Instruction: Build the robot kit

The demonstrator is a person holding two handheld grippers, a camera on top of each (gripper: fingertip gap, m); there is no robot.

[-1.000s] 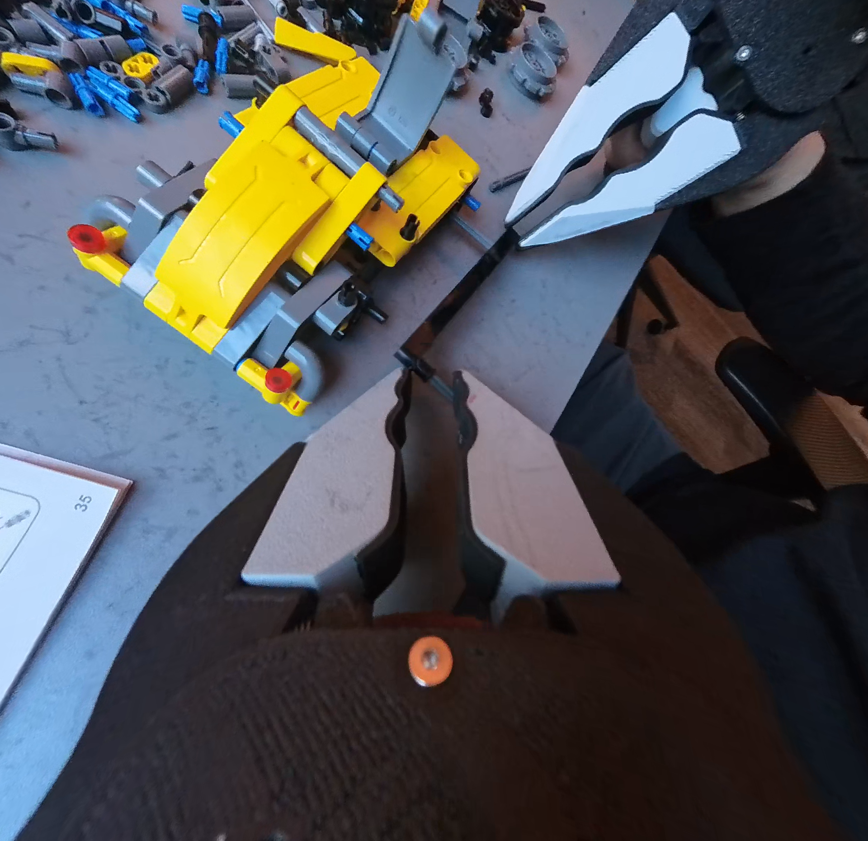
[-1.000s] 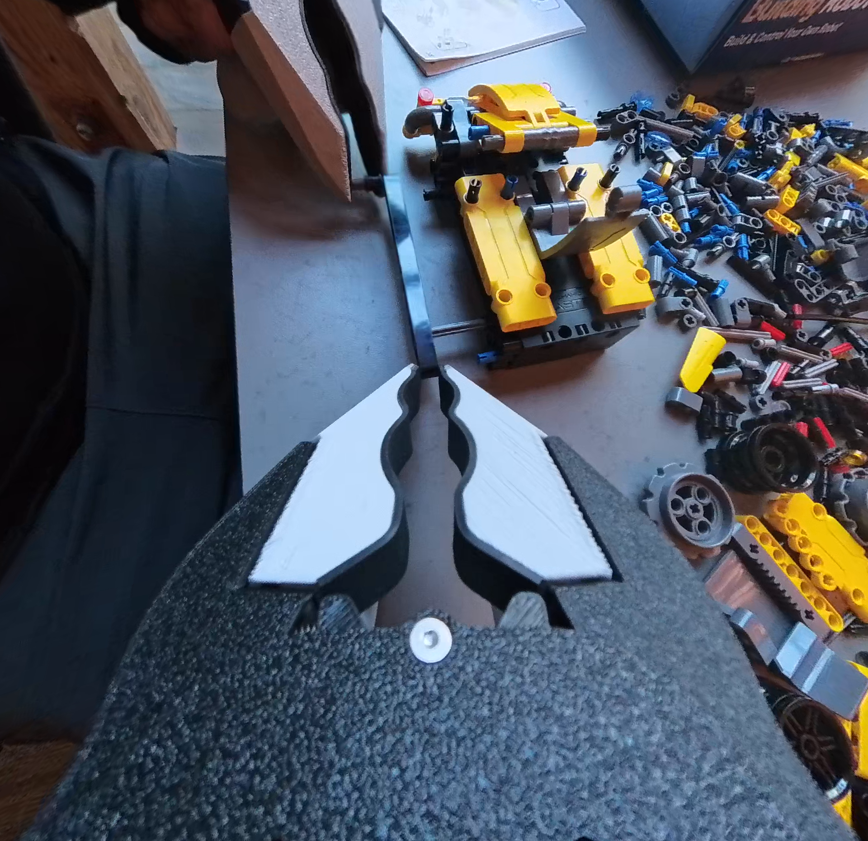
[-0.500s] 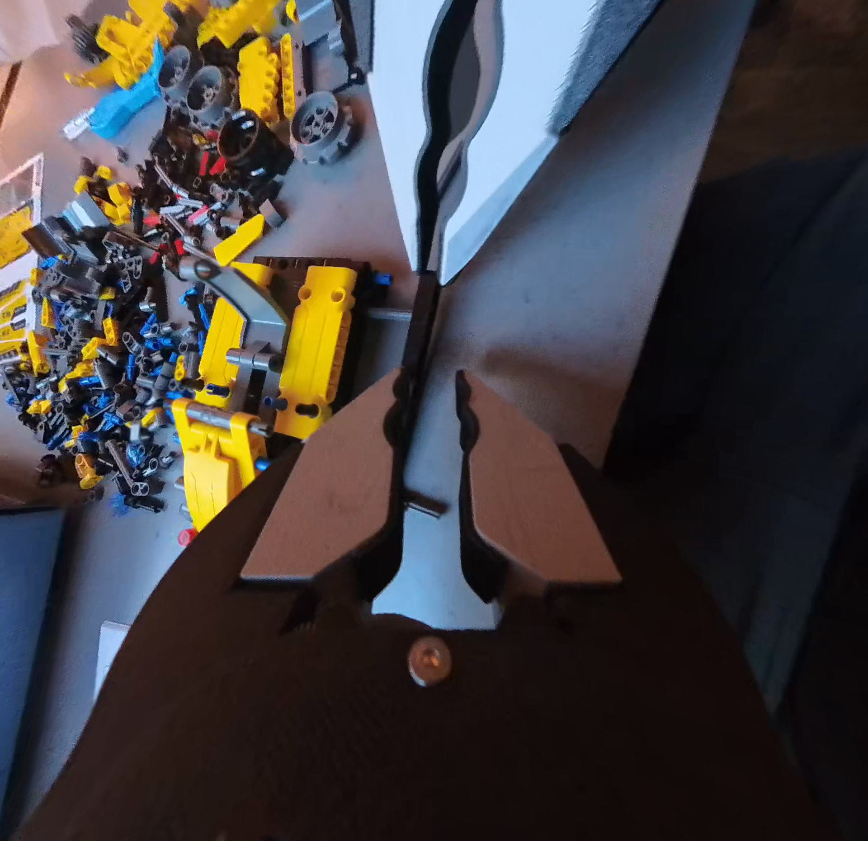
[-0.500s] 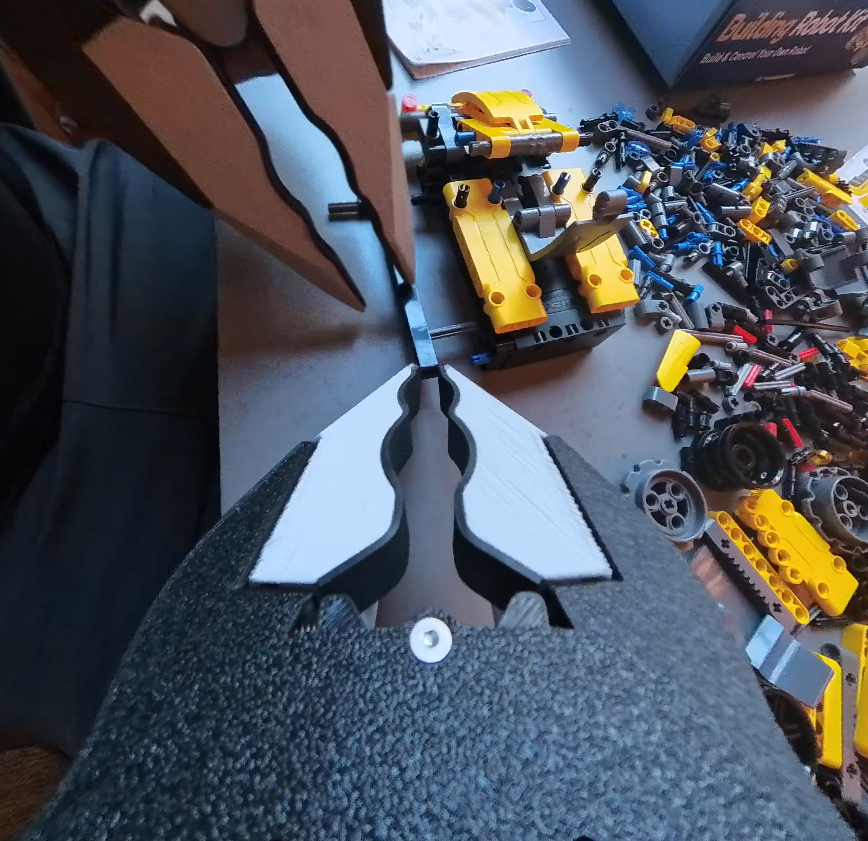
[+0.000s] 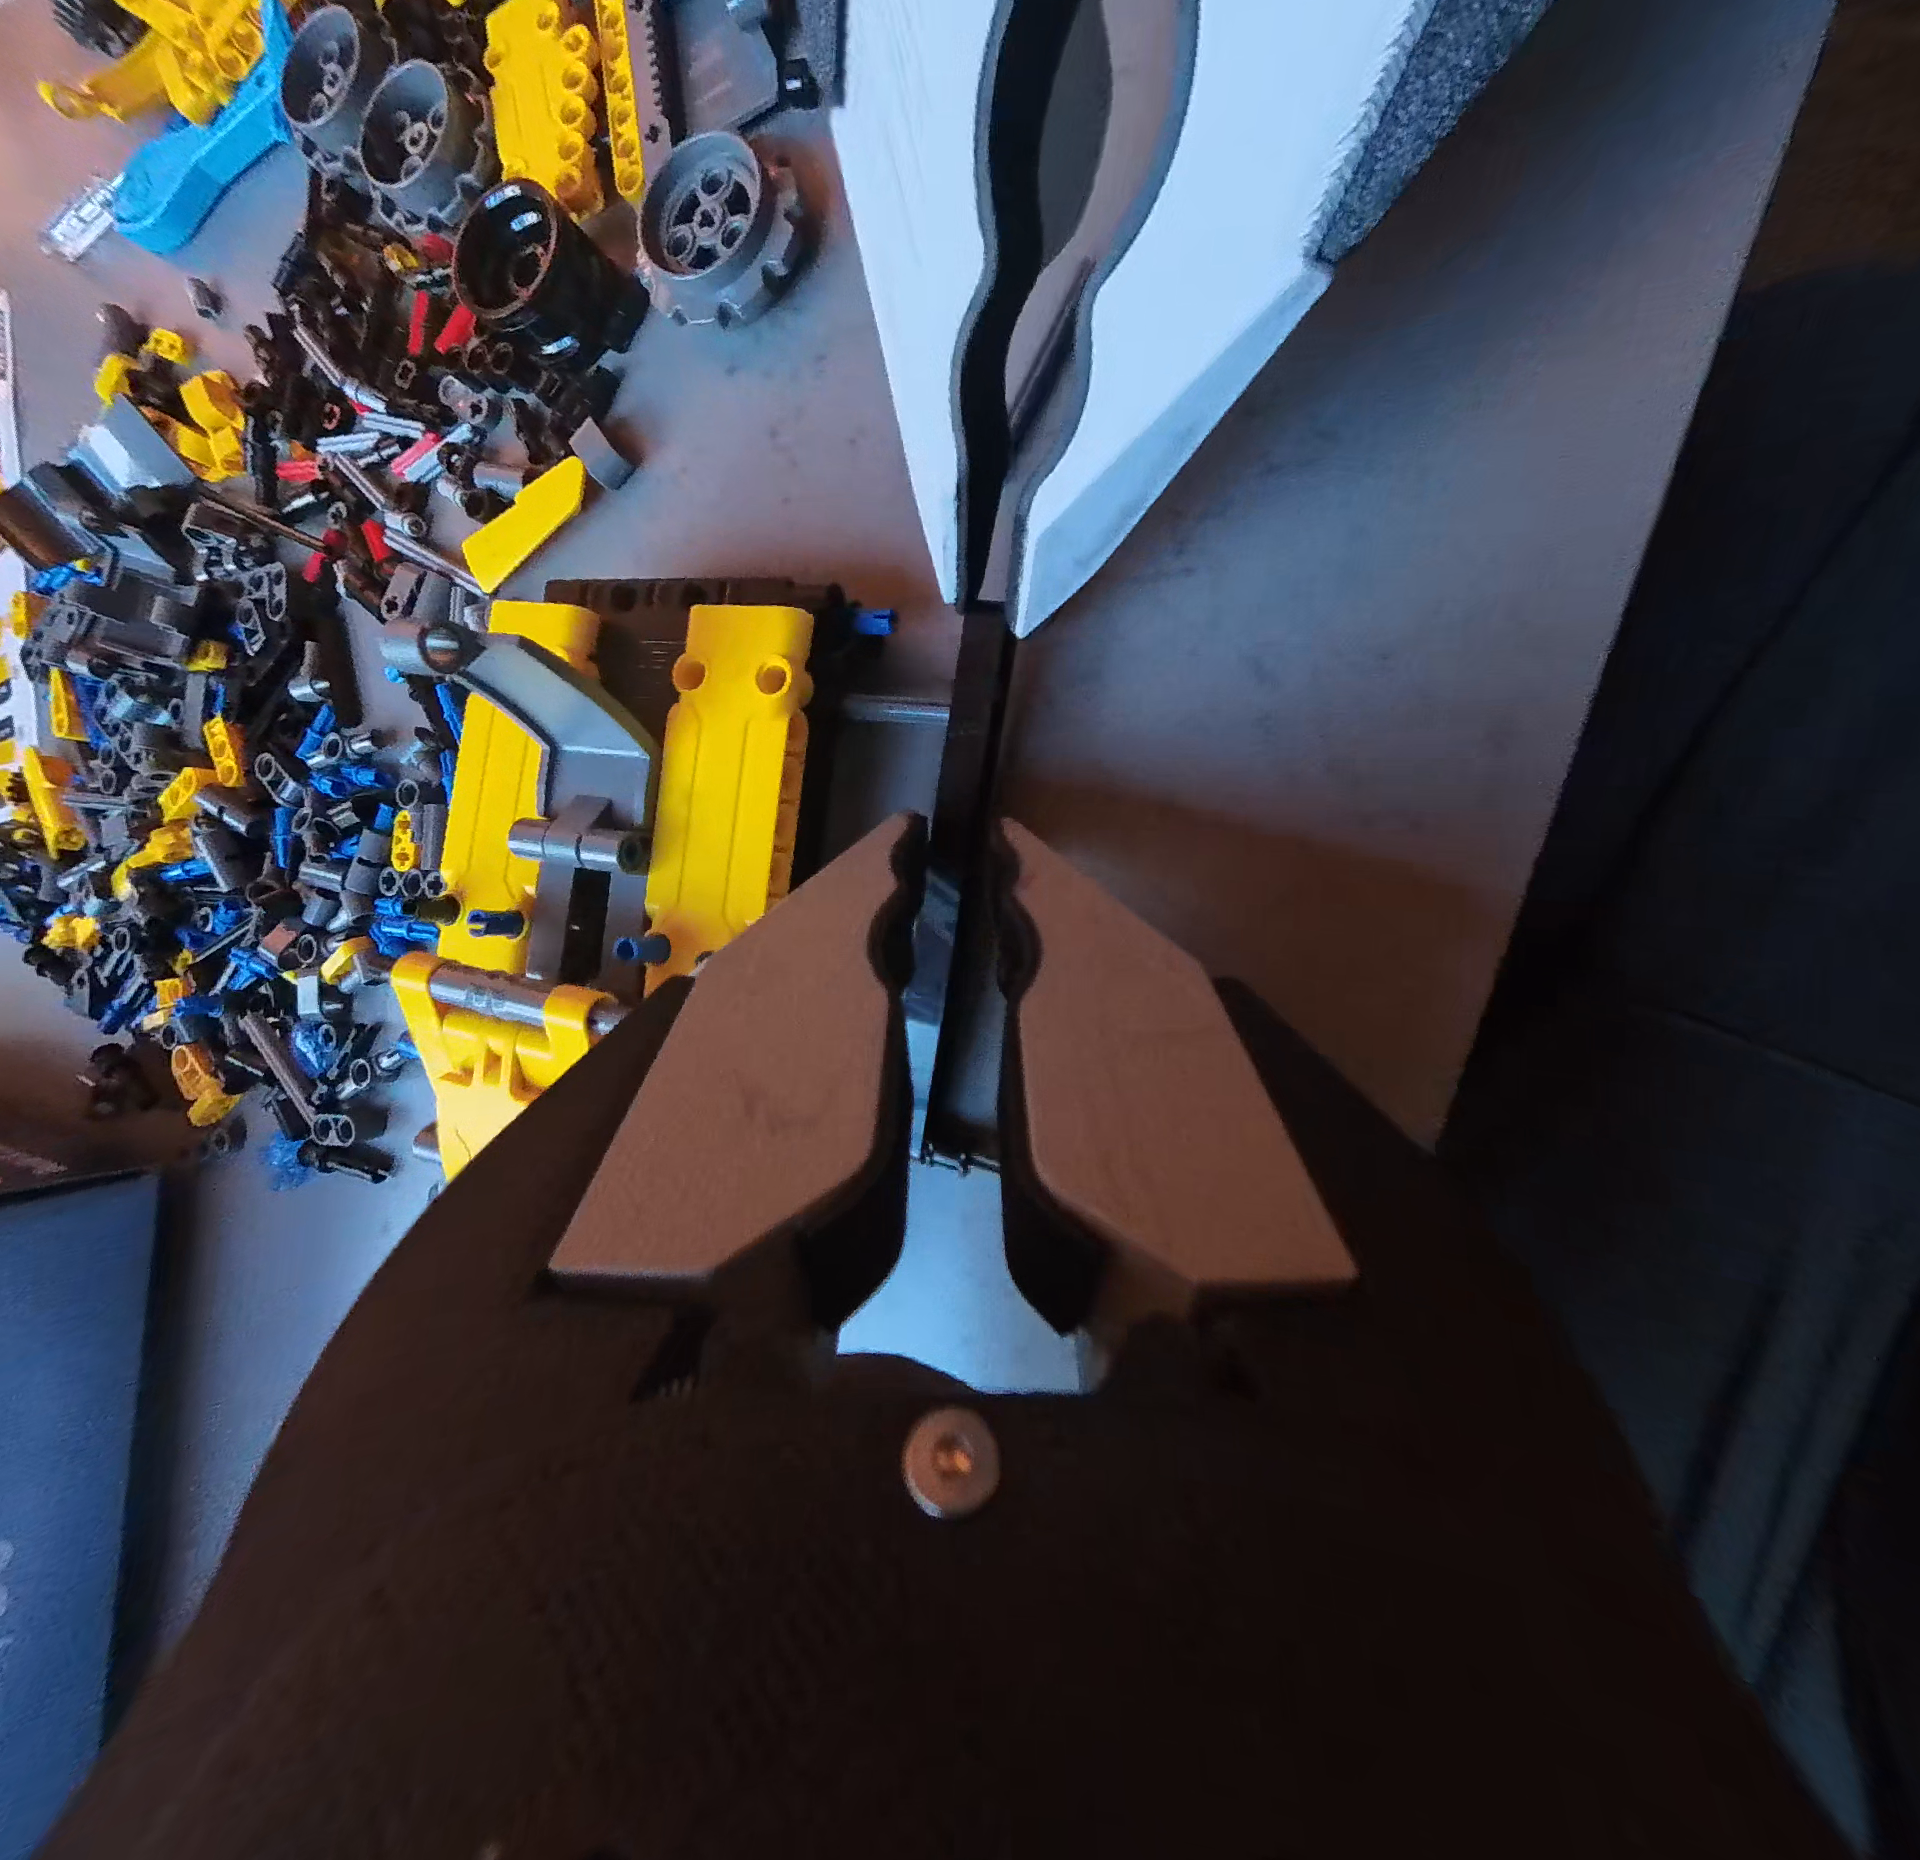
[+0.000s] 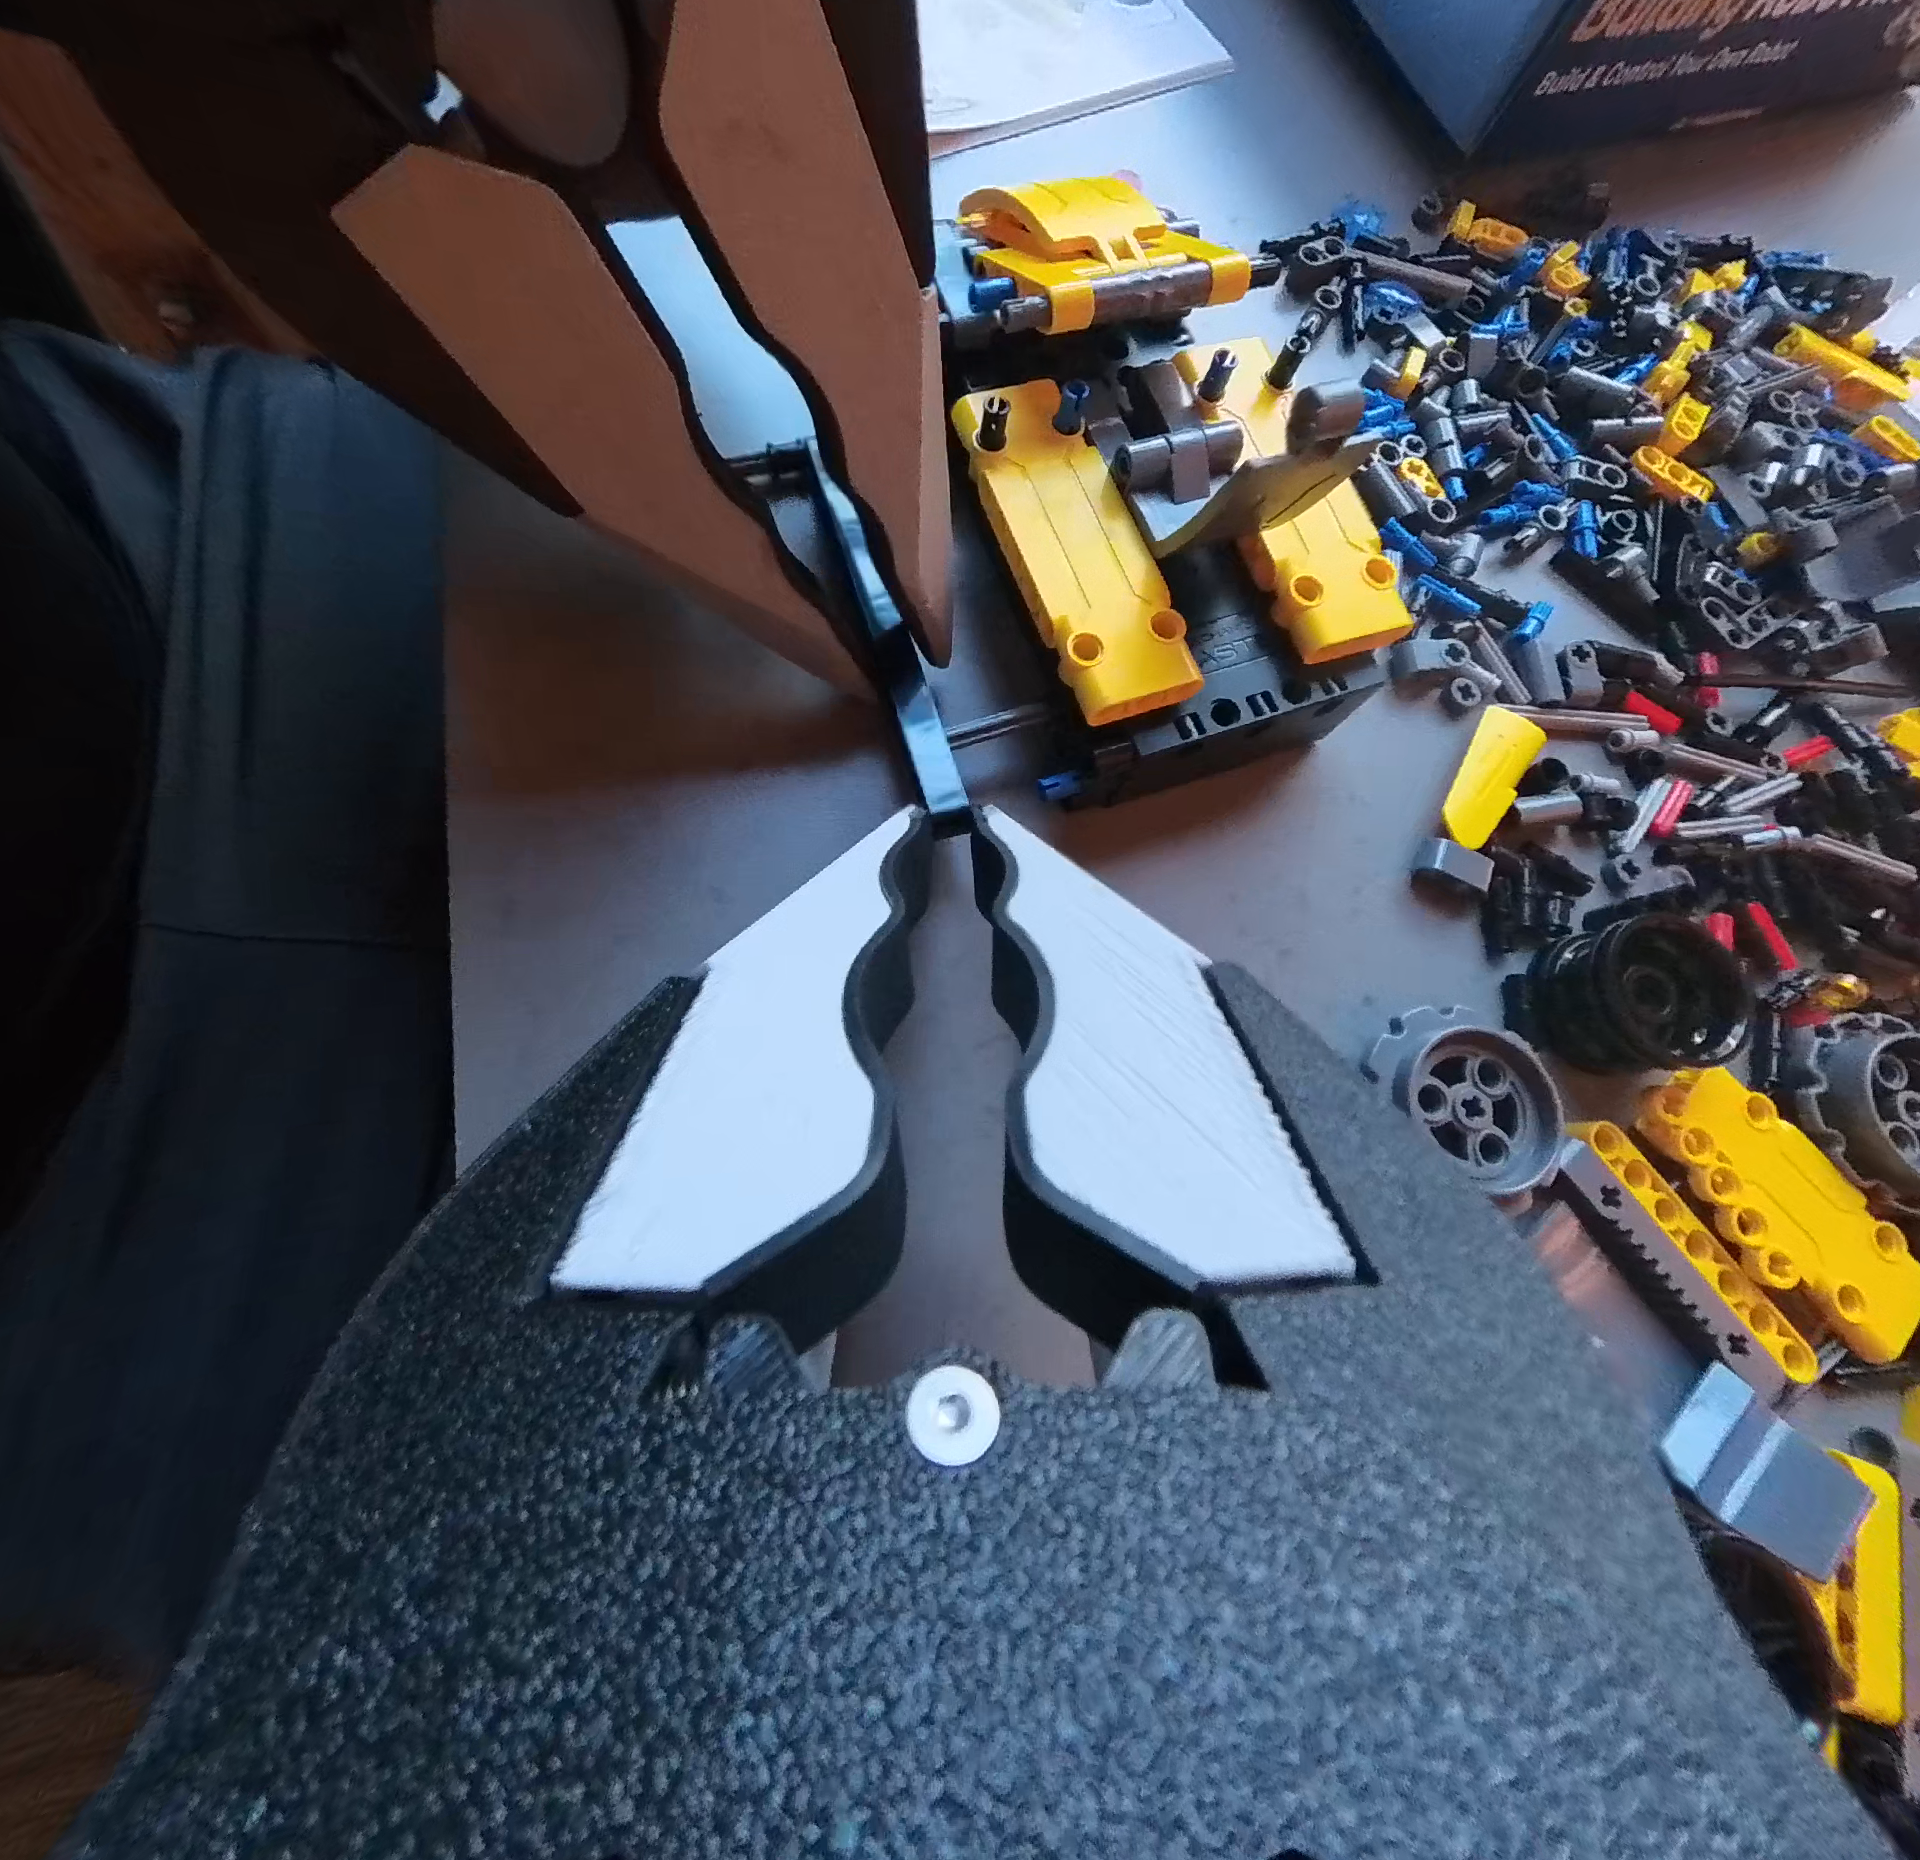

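My right gripper [image 6: 948,836] jaws are clamped on one end of a thin black beam [image 6: 920,724]. My left gripper [image 5: 961,844] jaws straddle its other end, slightly apart, grip uncertain. The beam sits above the table [image 5: 1299,719] edge, just beside the partly built yellow model [image 6: 1174,522]; loose parts [image 6: 1662,408] remain unassembled

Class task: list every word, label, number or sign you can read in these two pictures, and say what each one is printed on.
I do not copy out writing, so this lists only what bears it.
Dark blue box: large orange lettering with a smaller white line below.
Instruction booklet: print too small to read.
Black block at the end of the yellow model: raised lettering, partly hidden.
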